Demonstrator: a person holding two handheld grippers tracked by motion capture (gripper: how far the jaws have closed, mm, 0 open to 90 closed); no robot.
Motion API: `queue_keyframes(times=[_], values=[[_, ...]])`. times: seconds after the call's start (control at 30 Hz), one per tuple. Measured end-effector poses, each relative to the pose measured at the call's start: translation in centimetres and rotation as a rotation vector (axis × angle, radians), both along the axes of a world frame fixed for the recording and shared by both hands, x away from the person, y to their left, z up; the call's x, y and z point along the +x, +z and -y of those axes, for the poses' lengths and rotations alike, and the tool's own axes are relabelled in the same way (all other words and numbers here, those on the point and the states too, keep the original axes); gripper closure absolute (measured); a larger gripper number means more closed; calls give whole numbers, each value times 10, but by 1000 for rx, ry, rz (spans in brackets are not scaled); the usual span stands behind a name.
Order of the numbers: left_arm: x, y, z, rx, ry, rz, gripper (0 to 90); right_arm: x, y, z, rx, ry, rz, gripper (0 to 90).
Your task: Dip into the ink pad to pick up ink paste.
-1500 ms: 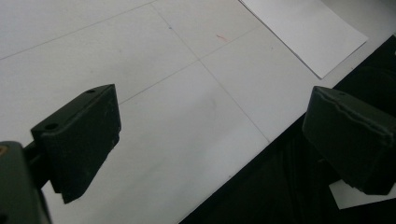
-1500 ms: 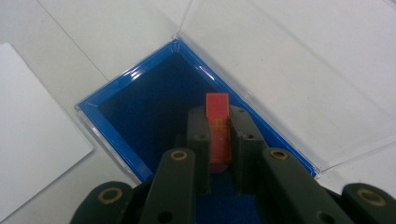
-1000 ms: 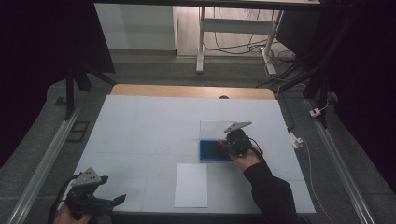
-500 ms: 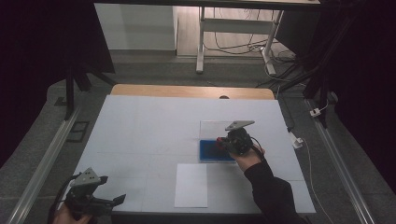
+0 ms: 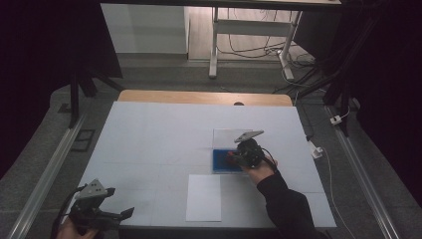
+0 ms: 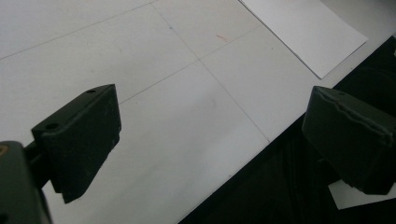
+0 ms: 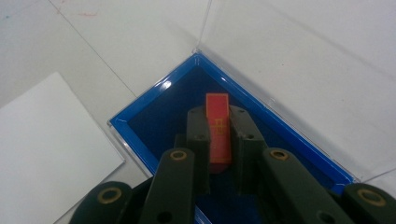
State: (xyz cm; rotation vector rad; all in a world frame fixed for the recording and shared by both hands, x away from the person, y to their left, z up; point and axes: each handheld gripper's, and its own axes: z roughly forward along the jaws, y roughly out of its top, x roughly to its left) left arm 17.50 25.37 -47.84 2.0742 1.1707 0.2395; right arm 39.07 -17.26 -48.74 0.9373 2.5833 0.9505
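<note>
A shallow blue box (image 5: 219, 162) lies on the white table with its clear lid (image 5: 229, 137) swung open behind it. My right gripper (image 5: 233, 158) hovers over the box, shut on a small red block (image 7: 218, 128). In the right gripper view the block stands upright between the jaws above the dark blue inside of the box (image 7: 159, 116), beside its clear lid (image 7: 289, 51); whether it touches the bottom I cannot tell. My left gripper (image 5: 124, 213) is at the table's front left corner, and its own view shows the left gripper (image 6: 210, 126) open with nothing between the jaws.
A white sheet of paper (image 5: 204, 197) lies near the front edge, just left of the right forearm (image 5: 283, 204). It appears as the paper (image 7: 46, 135) beside the box, and as the paper (image 6: 303, 28) ahead of the left gripper. The table edge (image 6: 243, 172) runs under the left jaws.
</note>
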Motion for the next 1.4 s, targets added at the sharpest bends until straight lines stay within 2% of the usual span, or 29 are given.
queue_keyframes(times=[0.1, 0.5, 0.57, 0.83, 0.9, 0.97, 1.17, 1.4], values=[[0, 0, 0, 1, -1, -1, 49, -2, 0, -2, -14, -2, 10, 805], [1, 0, 0, 2, -3, -2, 50, -14, -1, -19, -153, 37, 124, 806], [1, 0, 0, 2, -4, -2, 50, -13, -1, -17, -136, 33, 112, 806], [1, 0, 0, 1, -3, -2, 51, 2, -5, 5, 45, -4, -6, 806], [1, 0, 0, 1, -4, -2, 51, 3, -6, 7, 71, -10, -24, 806], [1, 0, 0, 1, -3, -3, 51, 2, -6, 6, 58, -6, -13, 806], [1, 0, 0, 2, -3, -3, 52, -7, -4, -4, -22, 6, 56, 805], [1, 0, 0, -2, -2, -2, 52, -8, -3, -6, -32, 5, 66, 802]])
